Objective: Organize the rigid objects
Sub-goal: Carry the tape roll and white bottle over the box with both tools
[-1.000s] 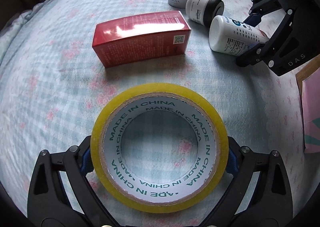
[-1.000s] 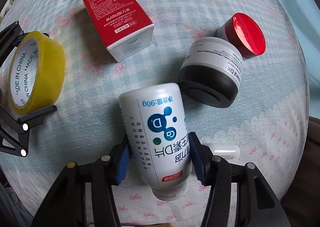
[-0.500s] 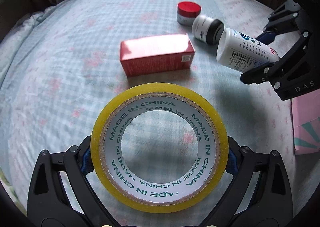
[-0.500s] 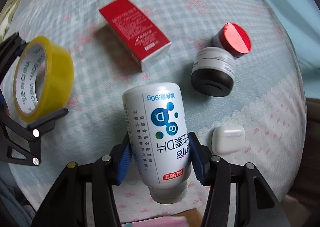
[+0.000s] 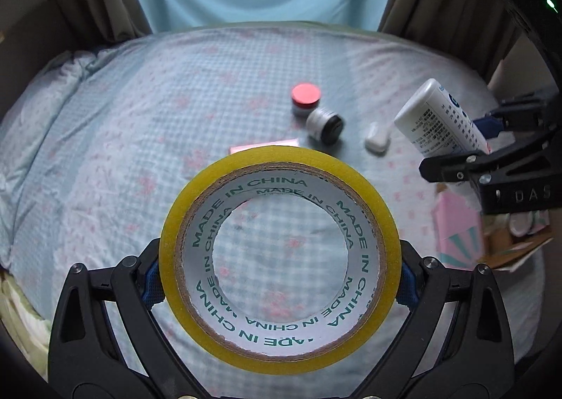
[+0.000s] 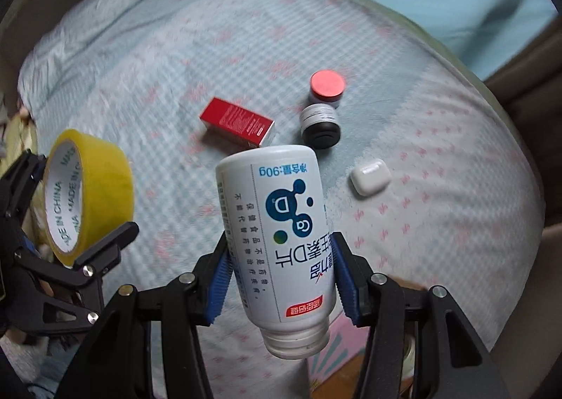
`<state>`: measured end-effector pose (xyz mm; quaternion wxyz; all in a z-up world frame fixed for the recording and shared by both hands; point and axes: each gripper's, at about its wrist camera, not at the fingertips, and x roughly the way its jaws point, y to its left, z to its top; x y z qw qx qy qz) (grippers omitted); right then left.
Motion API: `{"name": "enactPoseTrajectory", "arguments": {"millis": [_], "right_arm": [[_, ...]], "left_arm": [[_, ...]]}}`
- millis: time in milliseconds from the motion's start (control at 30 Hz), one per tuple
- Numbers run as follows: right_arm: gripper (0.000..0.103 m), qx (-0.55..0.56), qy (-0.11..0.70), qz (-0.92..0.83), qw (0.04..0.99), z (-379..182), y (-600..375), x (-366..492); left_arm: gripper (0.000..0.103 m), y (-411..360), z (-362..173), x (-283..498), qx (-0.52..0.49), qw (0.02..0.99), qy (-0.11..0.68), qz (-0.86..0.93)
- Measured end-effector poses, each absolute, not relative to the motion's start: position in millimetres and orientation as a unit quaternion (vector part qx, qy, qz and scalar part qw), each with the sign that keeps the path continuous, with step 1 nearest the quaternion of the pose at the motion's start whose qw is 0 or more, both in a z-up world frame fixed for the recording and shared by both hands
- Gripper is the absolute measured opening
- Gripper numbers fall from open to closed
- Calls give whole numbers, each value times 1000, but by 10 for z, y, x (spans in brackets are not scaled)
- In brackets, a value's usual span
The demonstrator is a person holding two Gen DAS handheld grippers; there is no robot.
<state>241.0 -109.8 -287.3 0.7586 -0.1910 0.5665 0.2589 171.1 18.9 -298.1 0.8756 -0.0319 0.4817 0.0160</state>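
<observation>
Both tongs are loaded and lifted above the bed [image 6: 456, 160]: the left tongs [image 5: 279, 288] clamp a yellow tape roll [image 5: 279, 260] printed "MADE IN CHINA", the right tongs [image 6: 281, 279] grip a white bottle [image 6: 277, 234] marked "90g". Carrying seems underway; next, each needs a place to be set down.

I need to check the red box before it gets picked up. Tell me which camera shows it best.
The right wrist view: the red box lies in full sight on the bedspread, top and side faces visible. In the left wrist view only a thin pink strip shows above the tape roll, which hides the rest.
</observation>
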Motion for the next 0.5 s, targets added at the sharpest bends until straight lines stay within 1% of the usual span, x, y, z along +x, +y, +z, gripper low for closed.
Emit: {"name": "enactPoseTrajectory", "arguments": {"millis": [100, 233, 500], "right_arm": [[49, -163, 556, 251, 775, -2582, -1317, 2216], [49, -142, 542, 241, 793, -2319, -1650, 1988], [48, -76, 550, 177, 812, -2098, -2698, 1696]], "left_arm": [[96, 59, -2743, 1665, -61, 873, 483, -1], [96, -269, -2468, 1590, -46, 879, 474, -14], [96, -1170, -2138, 1580, -20, 882, 465, -72]]}}
